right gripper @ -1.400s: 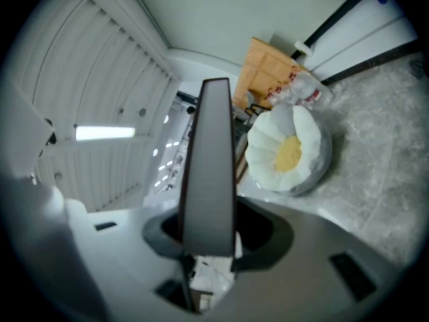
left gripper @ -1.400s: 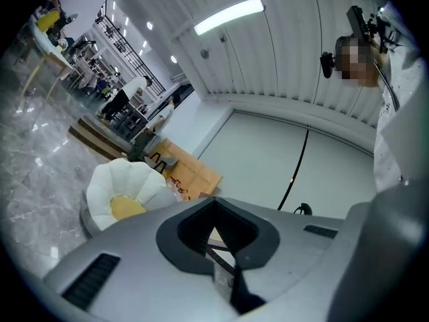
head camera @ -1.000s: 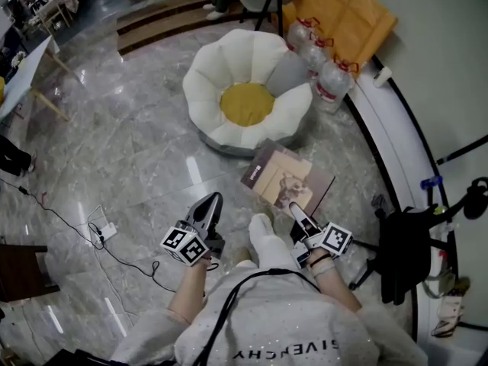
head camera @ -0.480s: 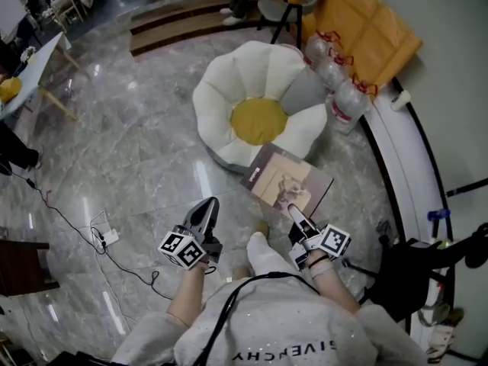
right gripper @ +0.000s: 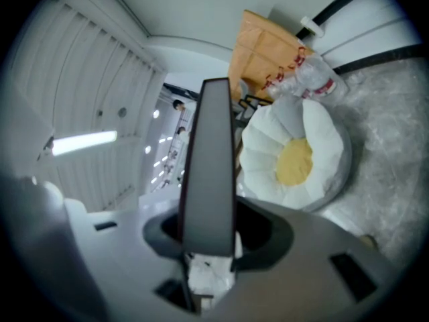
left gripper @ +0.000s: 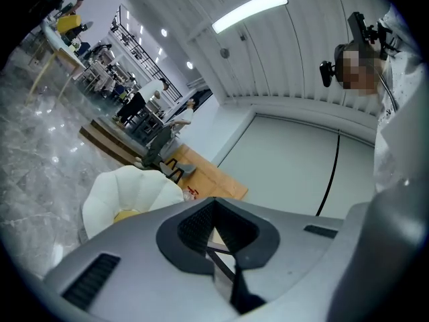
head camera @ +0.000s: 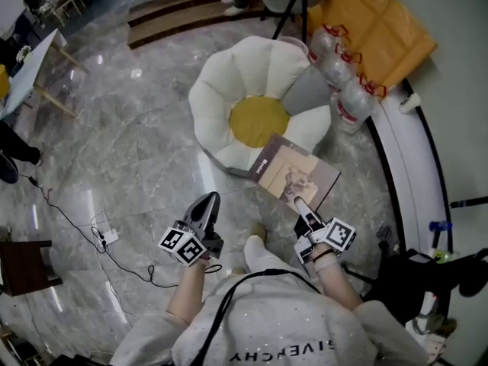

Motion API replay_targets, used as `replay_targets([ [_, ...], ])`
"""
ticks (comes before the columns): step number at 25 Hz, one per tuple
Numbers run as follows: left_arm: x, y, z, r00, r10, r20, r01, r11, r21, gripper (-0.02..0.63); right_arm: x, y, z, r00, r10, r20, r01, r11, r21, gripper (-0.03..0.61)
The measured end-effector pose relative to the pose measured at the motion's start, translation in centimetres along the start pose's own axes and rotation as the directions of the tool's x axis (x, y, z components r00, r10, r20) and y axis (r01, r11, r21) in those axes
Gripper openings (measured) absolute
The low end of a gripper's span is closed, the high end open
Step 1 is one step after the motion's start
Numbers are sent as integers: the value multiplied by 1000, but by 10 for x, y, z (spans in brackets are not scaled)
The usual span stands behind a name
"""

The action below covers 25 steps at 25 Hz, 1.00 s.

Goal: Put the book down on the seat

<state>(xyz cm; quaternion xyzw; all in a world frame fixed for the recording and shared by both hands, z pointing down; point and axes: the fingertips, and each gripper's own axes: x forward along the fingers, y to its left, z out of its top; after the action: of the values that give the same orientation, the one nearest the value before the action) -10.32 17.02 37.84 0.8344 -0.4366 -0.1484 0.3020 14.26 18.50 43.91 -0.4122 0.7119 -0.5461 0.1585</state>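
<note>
Glossy grey marble floor [head camera: 137,151], with a pale wall [head camera: 457,90] to the right. On the floor ahead, a white flower-shaped seat [head camera: 229,90] with a yellow centre [head camera: 259,120] and a grey cushion [head camera: 307,91] against its right petals. Just beyond the seat, packs of water bottles [head camera: 343,82] beside an orange bag [head camera: 374,21]. Off to the left, a thin black cable [head camera: 69,219] trailing over the floor.

Pinched in the right tool [head camera: 299,202] by its near corner, the book [head camera: 293,172], with the jaws clamped on both covers and the book edge-on in the right gripper view. Held roughly flat in the air, tan cover up. Far corner overlapping the seat's near rim in the head view, not yet lying on the yellow centre.

To the left of the book and apart from it, the left tool [head camera: 210,198]: empty, jaws pressed together, pointing forward over bare floor.
</note>
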Motion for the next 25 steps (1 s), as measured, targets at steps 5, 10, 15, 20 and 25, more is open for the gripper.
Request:
replay_targets([
  [5,24,8,4,1000,13,1,-13,1000,2,21,23,10,14,999,42,-29,-41,998,41,156],
  [10,42,2,10,1000,-12,4,12,1000,16,21,26,0,26,996,54,-67,-56,998,-21,156],
  [15,55,10,12,1000,-13,-9,13,1000,19,21,36,0,35,994,78,-80,-80,997,-17,156],
  [20,65,25,14,999,-7,-31,7,1000,7,21,49,-8,43,997,54,-61,-55,998,-10,156],
  [25,92,43,11,997,-26,-66,25,1000,-17,21,54,-36,51,995,-88,-49,91,994,64,156],
])
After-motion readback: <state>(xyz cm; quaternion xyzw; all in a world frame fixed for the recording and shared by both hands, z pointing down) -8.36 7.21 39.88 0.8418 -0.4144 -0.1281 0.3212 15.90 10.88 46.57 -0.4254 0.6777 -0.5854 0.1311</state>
